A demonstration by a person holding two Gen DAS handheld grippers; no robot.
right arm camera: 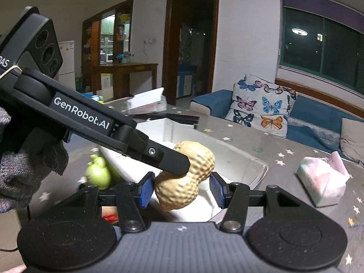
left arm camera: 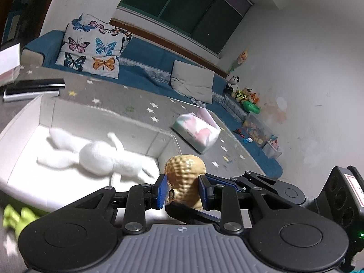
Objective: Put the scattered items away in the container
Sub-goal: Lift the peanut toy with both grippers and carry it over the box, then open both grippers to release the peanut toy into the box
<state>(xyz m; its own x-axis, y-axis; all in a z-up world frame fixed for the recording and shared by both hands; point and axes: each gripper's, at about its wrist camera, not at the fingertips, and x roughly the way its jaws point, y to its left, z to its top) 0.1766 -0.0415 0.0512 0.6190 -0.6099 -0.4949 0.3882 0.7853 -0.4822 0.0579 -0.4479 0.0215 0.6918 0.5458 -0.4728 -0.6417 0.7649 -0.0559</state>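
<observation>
A tan peanut-shaped toy [left arm camera: 184,170] [right arm camera: 186,182] hangs above the near corner of a white bin [left arm camera: 102,122] [right arm camera: 238,159]. My left gripper [left arm camera: 182,191] is shut on it, blue pads pressing its narrow middle. In the right wrist view one of the left gripper's black fingers [right arm camera: 168,157] lies across the peanut. My right gripper [right arm camera: 182,190] is also shut on the peanut, one pad on the lower lobe, the other at the upper lobe. A white plush rabbit [left arm camera: 97,159] lies inside the bin. A green toy [right arm camera: 97,175] [left arm camera: 13,218] sits on the table beside the bin.
A grey star-patterned cloth covers the table [right arm camera: 261,141]. A pastel tissue pack [left arm camera: 198,132] [right arm camera: 323,179] lies beyond the bin. A black-and-white box [left arm camera: 34,86] sits behind the bin. A gloved hand [right arm camera: 22,170] holds the left gripper. A blue sofa with a butterfly pillow [left arm camera: 91,47] stands behind.
</observation>
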